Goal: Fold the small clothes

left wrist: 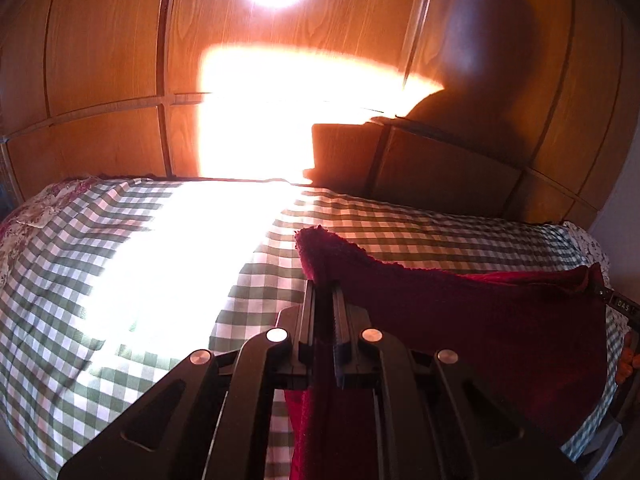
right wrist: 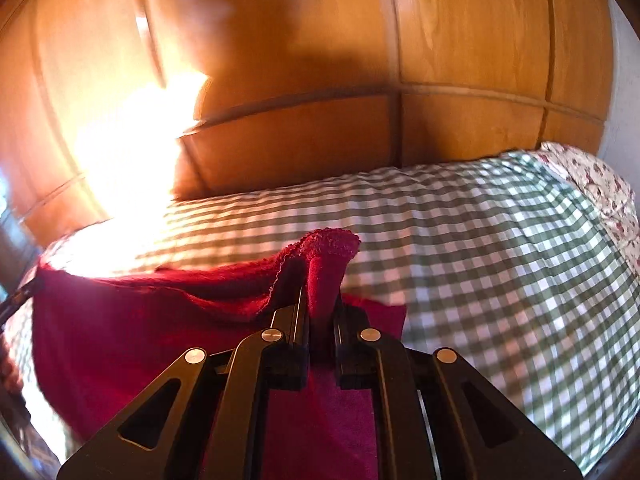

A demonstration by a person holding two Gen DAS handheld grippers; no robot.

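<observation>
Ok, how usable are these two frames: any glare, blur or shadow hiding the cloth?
Left wrist view: sunlight blows out part of the green-and-white checked bedcover and the wooden wardrobe panels; a person's shadow falls on the panels; the dark red terry cloth stays readable. Right wrist view: smaller glare at left, motion blur across the bedcover, the cloth's pinched corner is still clear.

Rough terry cloth [left wrist: 460, 320], glossy wooden wardrobe [left wrist: 104, 40].

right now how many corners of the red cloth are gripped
2: one in the left hand-held gripper, one in the right hand-held gripper. The red cloth hangs between; other corners are hidden.
</observation>
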